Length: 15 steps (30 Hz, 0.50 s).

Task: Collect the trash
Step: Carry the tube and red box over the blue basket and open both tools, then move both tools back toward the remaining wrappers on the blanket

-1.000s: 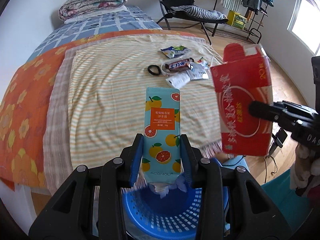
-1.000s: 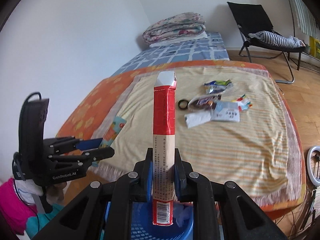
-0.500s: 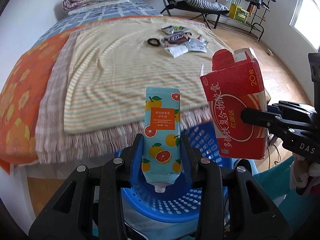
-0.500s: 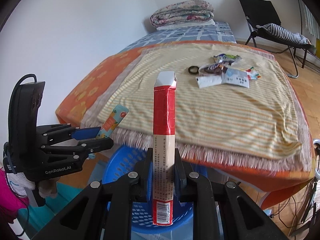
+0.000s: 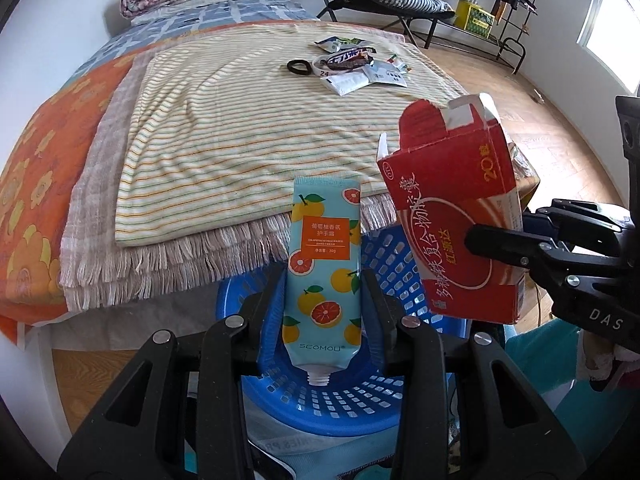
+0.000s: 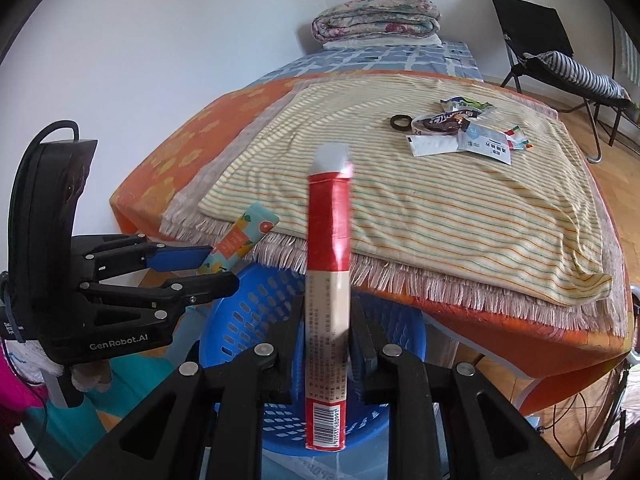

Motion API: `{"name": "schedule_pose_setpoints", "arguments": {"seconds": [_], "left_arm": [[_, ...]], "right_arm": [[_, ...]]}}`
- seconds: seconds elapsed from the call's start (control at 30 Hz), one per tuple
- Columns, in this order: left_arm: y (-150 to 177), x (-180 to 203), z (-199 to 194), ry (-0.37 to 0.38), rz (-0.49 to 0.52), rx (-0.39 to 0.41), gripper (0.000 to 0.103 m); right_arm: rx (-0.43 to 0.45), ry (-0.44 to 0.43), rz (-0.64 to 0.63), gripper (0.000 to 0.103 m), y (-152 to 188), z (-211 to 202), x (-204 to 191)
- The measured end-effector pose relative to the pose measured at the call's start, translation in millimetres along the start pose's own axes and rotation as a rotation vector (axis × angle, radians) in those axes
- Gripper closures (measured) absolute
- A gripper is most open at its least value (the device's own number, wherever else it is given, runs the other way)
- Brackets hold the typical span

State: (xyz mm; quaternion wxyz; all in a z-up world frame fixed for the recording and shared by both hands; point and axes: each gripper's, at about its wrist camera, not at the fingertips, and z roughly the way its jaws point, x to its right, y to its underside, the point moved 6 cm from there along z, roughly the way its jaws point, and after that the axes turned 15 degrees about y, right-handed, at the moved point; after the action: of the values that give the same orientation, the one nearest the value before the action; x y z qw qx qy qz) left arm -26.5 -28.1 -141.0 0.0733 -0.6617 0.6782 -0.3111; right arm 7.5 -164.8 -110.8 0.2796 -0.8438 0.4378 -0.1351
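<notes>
My left gripper [image 5: 325,280] is shut on a light-blue hand cream tube [image 5: 325,260] printed with oranges, held above the blue basket [image 5: 344,400]. My right gripper [image 6: 326,312] is shut on a flattened red medicine box [image 6: 328,280], also over the blue basket [image 6: 248,312]. In the left wrist view the red box [image 5: 456,232] hangs at the right in the right gripper [image 5: 492,246]. In the right wrist view the left gripper [image 6: 212,268] holds the tube [image 6: 240,242] at the left. More trash [image 5: 352,66] lies far out on the striped cloth [image 5: 260,128]: wrappers, packets, a black ring.
The bed [image 6: 180,160] with an orange flowered cover stands behind the basket, its fringed edge [image 6: 440,280] close above the rim. A folded quilt [image 6: 376,18] lies at the head. A black chair [image 6: 532,36] and wooden floor [image 5: 560,92] are at the right.
Both grippers have pulled back from the bed and dropped lower with their loads. The basket now shows more fully under them. The grips have not changed.
</notes>
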Motion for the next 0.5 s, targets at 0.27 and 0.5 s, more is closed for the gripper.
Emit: {"name": "schedule_pose_setpoints", "arguments": {"seconds": [0.27, 0.5], "left_arm": [[2.7, -6.3, 1.8, -0.004, -0.030, -0.009, 0.066], [2.4, -5.8, 2.1, -0.002, -0.028, -0.014, 0.066]], "right_arm": [[-0.008, 0.010, 0.018, 0.078, -0.6, 0.7, 4.3], [-0.019, 0.021, 0.020, 0.068, 0.6, 2.4, 5.6]]}}
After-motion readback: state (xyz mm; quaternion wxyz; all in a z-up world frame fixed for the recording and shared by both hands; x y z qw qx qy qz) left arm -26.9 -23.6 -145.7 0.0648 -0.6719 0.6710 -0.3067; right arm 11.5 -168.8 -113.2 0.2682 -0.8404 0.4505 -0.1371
